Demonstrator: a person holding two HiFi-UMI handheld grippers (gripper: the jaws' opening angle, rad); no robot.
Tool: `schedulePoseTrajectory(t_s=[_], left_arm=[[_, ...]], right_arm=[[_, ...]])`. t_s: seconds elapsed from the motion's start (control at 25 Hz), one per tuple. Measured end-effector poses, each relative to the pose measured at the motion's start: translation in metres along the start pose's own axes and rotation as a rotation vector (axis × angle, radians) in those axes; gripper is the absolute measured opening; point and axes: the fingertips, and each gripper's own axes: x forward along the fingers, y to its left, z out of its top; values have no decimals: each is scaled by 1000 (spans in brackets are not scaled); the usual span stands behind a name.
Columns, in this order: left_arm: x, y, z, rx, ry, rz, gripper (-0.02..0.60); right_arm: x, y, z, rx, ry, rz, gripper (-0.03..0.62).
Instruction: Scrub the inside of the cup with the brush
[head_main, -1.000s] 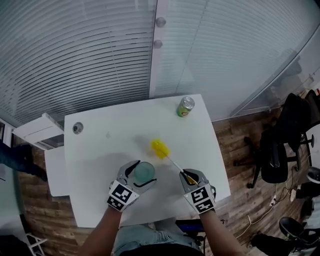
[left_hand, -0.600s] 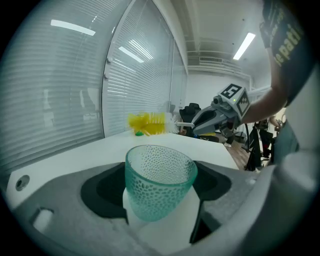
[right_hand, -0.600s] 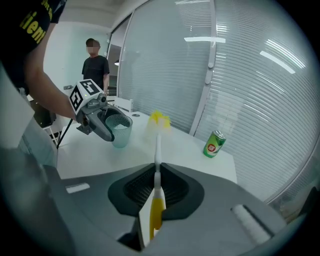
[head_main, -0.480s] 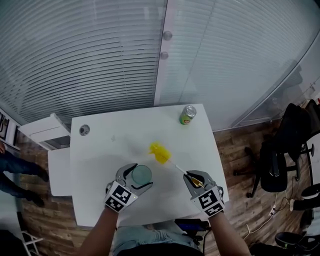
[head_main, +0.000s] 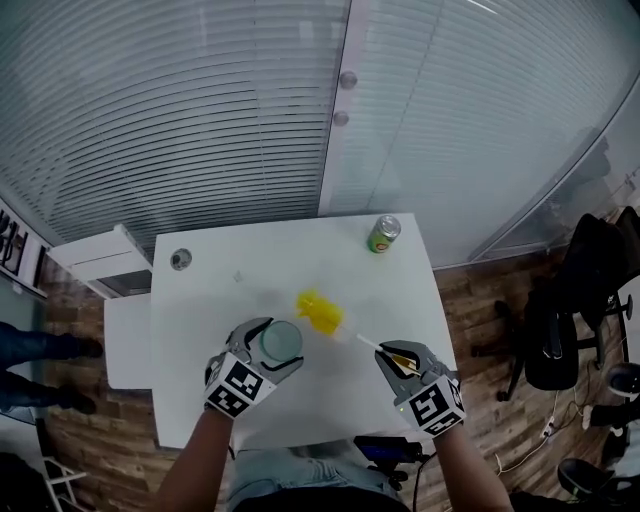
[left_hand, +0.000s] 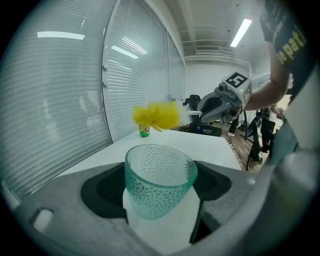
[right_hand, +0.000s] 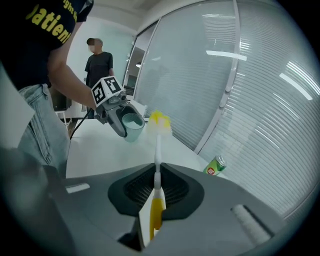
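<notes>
The cup is of greenish, dimpled glass, upright and empty, gripped by the left claw. The brush has a fluffy yellow head, a thin white shaft and a yellow handle. The right claw pinches the handle, and the head stays outside the cup, near its rim.

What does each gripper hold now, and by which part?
The left gripper holds the green cup by its lower sides. The right gripper holds the brush by the yellow end of its handle.

We find the cup above the table's near edge, the brush just right (can far right).
</notes>
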Motion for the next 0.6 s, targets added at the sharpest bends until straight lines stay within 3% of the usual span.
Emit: schedulePoseTrajectory(t_s=[0.6], left_arm=[[-3,-11,-15,-36,15,-16,410]], right_arm=[[-1,21,-5,22,19,17,37]])
